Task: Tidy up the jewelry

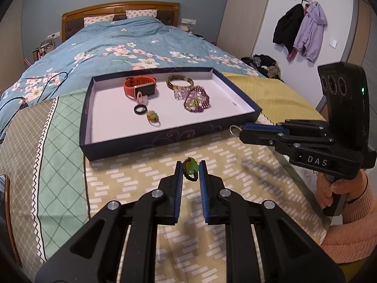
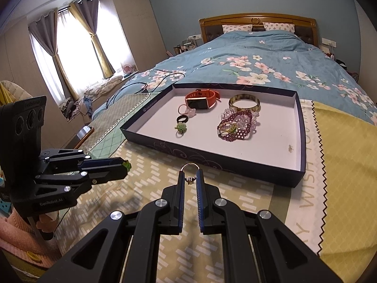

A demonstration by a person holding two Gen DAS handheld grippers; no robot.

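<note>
My left gripper is shut on a green-stone ring with a dark beaded band, held above the patterned cloth in front of the tray. My right gripper is shut on a thin silver ring just short of the tray's near wall. In the left wrist view the right gripper comes in from the right with the silver ring at its tip. The dark blue tray holds an orange smartwatch, a gold bangle, purple beaded bracelets, a black ring and a green ring.
The tray rests on cloths laid over the foot of a bed with a blue floral quilt. A black cable trails on the left. A person's hand in a pink sleeve grips the right tool. Coats hang on the wall.
</note>
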